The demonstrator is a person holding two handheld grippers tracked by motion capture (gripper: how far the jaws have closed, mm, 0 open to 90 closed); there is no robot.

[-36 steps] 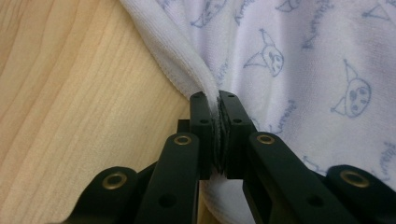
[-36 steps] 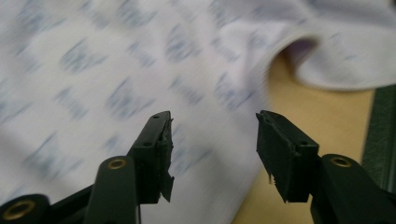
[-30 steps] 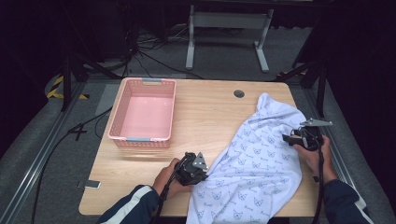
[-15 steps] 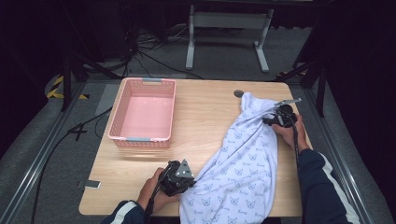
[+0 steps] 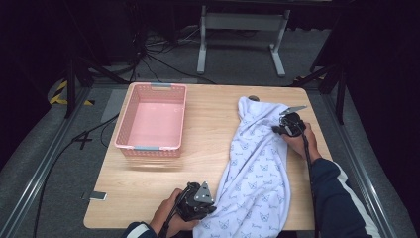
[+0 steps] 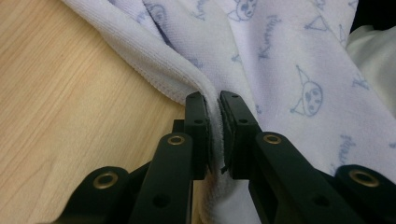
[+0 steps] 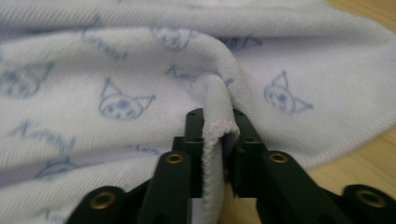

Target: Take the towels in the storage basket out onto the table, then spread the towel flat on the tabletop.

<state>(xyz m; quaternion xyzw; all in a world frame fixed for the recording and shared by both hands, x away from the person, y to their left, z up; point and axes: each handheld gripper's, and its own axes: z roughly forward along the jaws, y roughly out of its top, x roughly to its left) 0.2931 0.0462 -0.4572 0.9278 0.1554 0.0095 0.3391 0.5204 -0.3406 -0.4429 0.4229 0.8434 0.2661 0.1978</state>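
A white towel (image 5: 257,163) with a blue cat print lies bunched lengthwise on the right half of the wooden table (image 5: 208,129), its near end hanging over the front edge. My left gripper (image 5: 213,207) is at the towel's near left edge. In the left gripper view the left gripper (image 6: 215,100) pinches the towel's (image 6: 280,46) hem; its jaws have just been opening a little, with cloth still pressed between them. My right gripper (image 5: 276,130) is at the far right part. Its jaws (image 7: 218,116) have just been closing on a folded edge of the towel (image 7: 116,56).
A pink plastic basket (image 5: 126,141) stands with nothing in it on the table's left half. A small dark round fitting (image 5: 253,98) sits near the far edge. Bare wood lies between basket and towel. Cables and a metal stand are on the floor beyond.
My right gripper has moved left and away along the towel and shut on its edge. The towel is now narrower and more bunched. My left hand has drawn back toward the front edge.
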